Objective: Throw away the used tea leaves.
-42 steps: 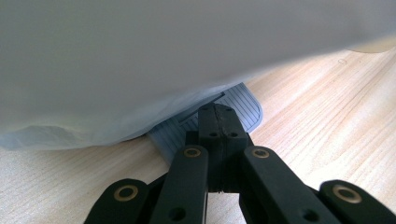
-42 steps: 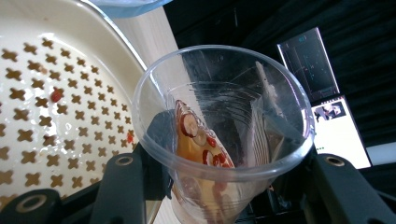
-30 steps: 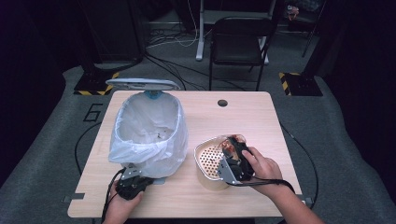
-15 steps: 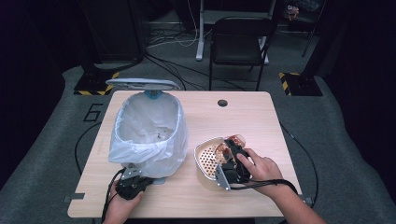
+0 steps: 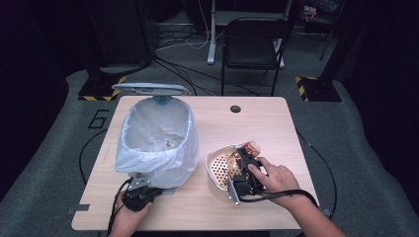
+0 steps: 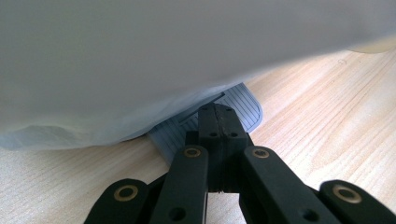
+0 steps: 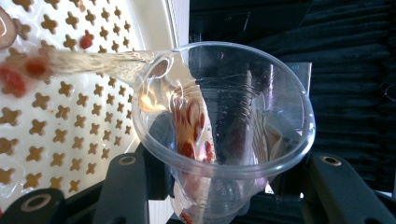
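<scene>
Right gripper [image 5: 245, 165], held in the person's right hand [image 5: 276, 178], clamps a clear plastic cup [image 7: 219, 126] between its jaws. The cup is tipped over, its long axis near level and its mouth toward the perforated strainer [image 5: 220, 165] on the desk [image 5: 276, 123]; liquid with red bits runs from its rim onto the strainer's cross-shaped holes. In the high view the cup is largely hidden behind the gripper, and its base is cut off in the right gripper view. The red bits are too blurred to name. Left gripper [image 6: 218, 114], at the desk's near left edge, has its jaws pressed fully together with nothing between them, their tips resting on a ribbed grey pedal [image 6: 238, 105] at the foot of a bin [image 5: 157, 140]. The bin's white liner [image 6: 140, 60] overhangs the pedal and hides most of it.
</scene>
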`<state>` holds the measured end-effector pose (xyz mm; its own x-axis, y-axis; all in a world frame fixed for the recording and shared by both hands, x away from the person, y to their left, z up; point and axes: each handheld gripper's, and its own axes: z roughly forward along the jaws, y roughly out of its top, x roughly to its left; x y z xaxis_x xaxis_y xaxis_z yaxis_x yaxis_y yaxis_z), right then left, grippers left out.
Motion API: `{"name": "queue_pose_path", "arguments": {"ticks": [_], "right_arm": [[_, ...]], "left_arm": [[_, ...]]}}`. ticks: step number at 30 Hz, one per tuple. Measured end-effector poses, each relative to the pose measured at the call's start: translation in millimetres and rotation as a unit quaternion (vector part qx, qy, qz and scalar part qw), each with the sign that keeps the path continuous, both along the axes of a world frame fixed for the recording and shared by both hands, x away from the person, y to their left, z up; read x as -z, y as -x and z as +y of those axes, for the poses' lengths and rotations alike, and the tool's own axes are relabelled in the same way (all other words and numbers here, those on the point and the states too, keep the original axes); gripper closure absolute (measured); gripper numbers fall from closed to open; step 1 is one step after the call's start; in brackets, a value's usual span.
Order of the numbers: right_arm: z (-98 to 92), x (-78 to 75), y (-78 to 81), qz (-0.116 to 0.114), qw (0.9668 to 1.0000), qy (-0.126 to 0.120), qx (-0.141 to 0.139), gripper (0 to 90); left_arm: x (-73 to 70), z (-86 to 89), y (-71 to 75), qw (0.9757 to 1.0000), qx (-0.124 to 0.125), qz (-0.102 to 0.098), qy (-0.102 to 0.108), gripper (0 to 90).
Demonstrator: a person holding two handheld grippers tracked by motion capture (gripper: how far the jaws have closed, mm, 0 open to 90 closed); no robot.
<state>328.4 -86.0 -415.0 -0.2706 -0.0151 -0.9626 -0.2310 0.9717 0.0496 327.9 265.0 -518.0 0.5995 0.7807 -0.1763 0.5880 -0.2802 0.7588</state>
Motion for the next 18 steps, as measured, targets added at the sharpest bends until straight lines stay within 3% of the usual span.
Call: {"name": "queue_pose_path", "arguments": {"ticks": [3, 5, 9, 12, 14, 18], "right_arm": [[0.1, 2.7, 1.0, -0.005, 1.0000, 0.004, 0.003, 50.3], [1.2, 1.2, 0.7, -0.013, 0.9997, 0.022, -0.004, 50.4], [1.8, 3.1, 2.3, -0.015, 0.9997, 0.018, 0.001, 50.6], [2.7, 1.3, 1.9, -0.023, 0.9991, 0.035, -0.005, 50.8], [2.5, 3.2, 3.1, -0.024, 0.9993, 0.028, -0.001, 50.9], [3.4, 3.7, 3.3, -0.033, 0.9985, 0.043, -0.004, 51.0]], "left_arm": [[0.0, 0.0, 0.0, 1.0000, 0.000, 0.000, 0.000, 90.0], [-0.1, -0.1, 0.0, 1.0000, 0.000, 0.000, 0.000, 90.0], [0.0, -0.1, 0.0, 1.0000, 0.000, 0.000, 0.000, 90.0], [0.0, 0.0, 0.0, 1.0000, 0.000, 0.000, 0.000, 90.0], [0.0, 0.0, 0.0, 1.0000, 0.000, 0.000, 0.000, 90.0], [-0.1, -0.1, 0.0, 1.0000, 0.000, 0.000, 0.000, 90.0]]}}
